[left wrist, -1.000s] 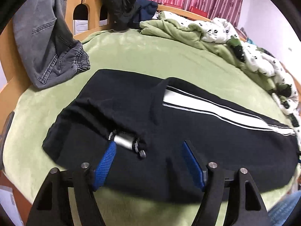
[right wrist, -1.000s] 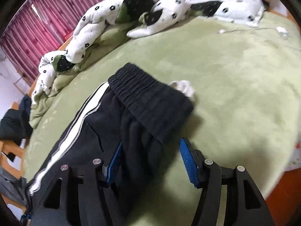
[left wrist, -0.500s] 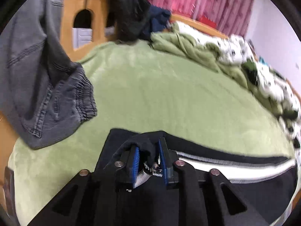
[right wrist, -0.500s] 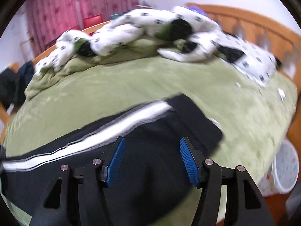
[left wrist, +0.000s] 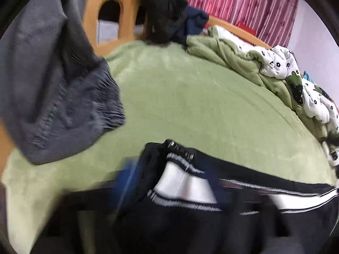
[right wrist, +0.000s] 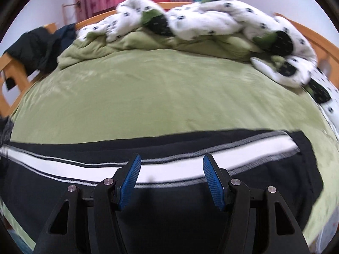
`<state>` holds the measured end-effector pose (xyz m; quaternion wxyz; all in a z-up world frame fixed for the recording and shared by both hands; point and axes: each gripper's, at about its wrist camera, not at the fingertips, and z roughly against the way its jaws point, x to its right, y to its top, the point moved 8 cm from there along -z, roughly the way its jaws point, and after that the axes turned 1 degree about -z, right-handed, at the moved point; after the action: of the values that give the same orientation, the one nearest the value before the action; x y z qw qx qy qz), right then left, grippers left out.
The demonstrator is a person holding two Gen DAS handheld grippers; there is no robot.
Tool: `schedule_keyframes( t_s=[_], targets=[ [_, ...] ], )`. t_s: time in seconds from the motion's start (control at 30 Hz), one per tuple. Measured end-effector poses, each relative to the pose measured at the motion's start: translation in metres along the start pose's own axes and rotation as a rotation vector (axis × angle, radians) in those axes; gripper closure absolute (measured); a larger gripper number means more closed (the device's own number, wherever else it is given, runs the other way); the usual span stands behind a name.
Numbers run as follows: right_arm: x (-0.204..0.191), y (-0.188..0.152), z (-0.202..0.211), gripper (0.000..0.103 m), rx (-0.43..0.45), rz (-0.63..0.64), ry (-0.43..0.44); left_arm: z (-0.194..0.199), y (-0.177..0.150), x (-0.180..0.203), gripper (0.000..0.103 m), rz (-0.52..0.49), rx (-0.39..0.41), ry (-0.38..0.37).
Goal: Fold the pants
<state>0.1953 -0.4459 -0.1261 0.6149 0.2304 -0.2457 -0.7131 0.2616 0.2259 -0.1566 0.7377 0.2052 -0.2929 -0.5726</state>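
Black track pants [right wrist: 169, 192] with a white side stripe lie flat across the near part of the green bed. My right gripper [right wrist: 171, 181] is open and empty just above the stripe. In the left wrist view the pants' [left wrist: 211, 211] cuff end with a metal zipper [left wrist: 180, 148] lies folded back over the stripe. My left gripper [left wrist: 169, 186] is heavily blurred; its blue pads [left wrist: 125, 180] appear spread apart around the cuff fabric, not pinching it.
Grey jeans [left wrist: 53, 84] hang over the wooden footboard [left wrist: 106, 6] at left. Dark clothes [left wrist: 167, 12] are piled at the far corner. A rumpled green-and-white spotted duvet [right wrist: 201, 27] runs along the far side. Green sheet [right wrist: 159, 97] lies between.
My left gripper, shut on the cuff half a second ago, has opened and pulled back; the cuff now lies folded over the stripe. My right gripper has swung left over the pants.
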Motion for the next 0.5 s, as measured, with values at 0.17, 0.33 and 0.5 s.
schedule_keyframes(
  t_s=[0.17, 0.33, 0.5],
  targets=[
    [-0.038, 0.016, -0.015, 0.042, 0.016, 0.169, 0.144, -0.010, 0.008, -0.008, 0.090, 0.010, 0.019, 0.039],
    [-0.070, 0.016, -0.038, 0.034, -0.027, 0.359, 0.234, -0.013, -0.004, -0.008, 0.090, -0.024, 0.038, 0.080],
    [-0.070, -0.012, -0.084, 0.044, -0.194, 0.508, 0.231, -0.011, -0.006, -0.011, 0.090, 0.000, 0.025, 0.052]
  ],
)
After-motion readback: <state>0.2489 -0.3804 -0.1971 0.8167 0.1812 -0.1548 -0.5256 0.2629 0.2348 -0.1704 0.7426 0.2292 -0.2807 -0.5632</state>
